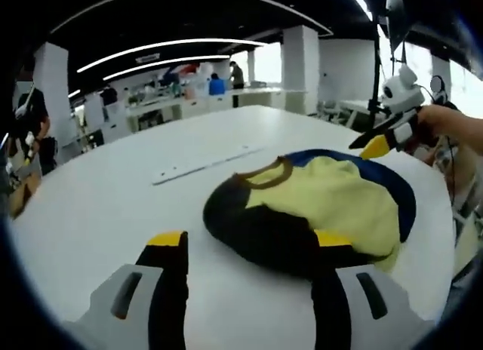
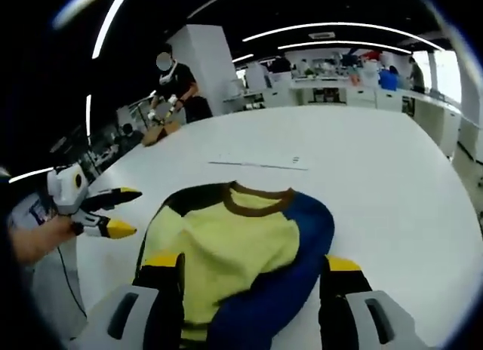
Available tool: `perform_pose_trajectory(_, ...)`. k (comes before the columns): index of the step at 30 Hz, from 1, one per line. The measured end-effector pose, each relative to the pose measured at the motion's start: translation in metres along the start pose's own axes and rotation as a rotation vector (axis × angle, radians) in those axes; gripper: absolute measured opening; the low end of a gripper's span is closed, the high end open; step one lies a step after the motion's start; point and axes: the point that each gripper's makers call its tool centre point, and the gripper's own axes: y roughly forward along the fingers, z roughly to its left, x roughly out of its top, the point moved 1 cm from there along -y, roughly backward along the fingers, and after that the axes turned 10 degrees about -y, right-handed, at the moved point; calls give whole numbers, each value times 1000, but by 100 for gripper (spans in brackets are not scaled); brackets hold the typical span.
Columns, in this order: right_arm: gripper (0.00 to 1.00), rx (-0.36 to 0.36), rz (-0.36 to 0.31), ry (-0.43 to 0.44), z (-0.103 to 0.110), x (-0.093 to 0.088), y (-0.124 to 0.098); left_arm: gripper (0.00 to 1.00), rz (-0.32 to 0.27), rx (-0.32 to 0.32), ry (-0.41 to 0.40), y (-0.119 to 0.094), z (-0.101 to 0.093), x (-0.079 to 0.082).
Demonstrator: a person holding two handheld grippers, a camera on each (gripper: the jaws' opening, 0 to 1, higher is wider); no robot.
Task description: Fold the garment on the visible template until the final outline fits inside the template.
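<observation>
a wide white tabletop (image 1: 113,191) carries everything, set in a big open room with white pillars, long curved ceiling lights and benches at the far side where people stand. in the left gripper view a pale strip (image 1: 207,164) lies flat on the tabletop beyond the garment (image 1: 317,207), apart from it. in the right gripper view the same tabletop (image 2: 392,176) runs back to a person working at a brown object near its far edge, and the strip (image 2: 260,163) lies beyond the collar.

the garment is a yellow top with a brown collar, one black sleeve side and one blue side, lying bunched on the tabletop, not flat.

the left tool (image 1: 249,241) has its jaws spread wide with nothing between them; its yellow-tipped left jaw stands over bare tabletop just beside the garment, and its right jaw overlaps the near black edge of the cloth. whether it touches is unclear. to the right in this view, the right tool (image 1: 381,141) is held by a hand beyond the blue side, jaws apart.

in the right gripper view the garment (image 2: 234,244) lies between the spread jaws of the right tool (image 2: 253,263), which grips nothing. the left tool (image 2: 113,210) shows at the left, held by a hand, jaws parted, near the black sleeve but apart from it.
</observation>
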Motion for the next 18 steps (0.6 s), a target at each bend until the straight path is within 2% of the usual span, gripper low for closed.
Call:
perform_pose_trajectory(7, 73, 73, -5, -7, 23, -15, -17, 65, -7, -54, -15, -17, -20, -11)
perform_pose_trajectory(13, 71, 88, 0, -43, 41, -30, -31, 63, 14, -105, -41, -25, -40, -24)
perform_pose_trajectory(18, 70, 62, 15, -73, 53, -43, -41, 60, 34, -113, -21, -30, -51, -35)
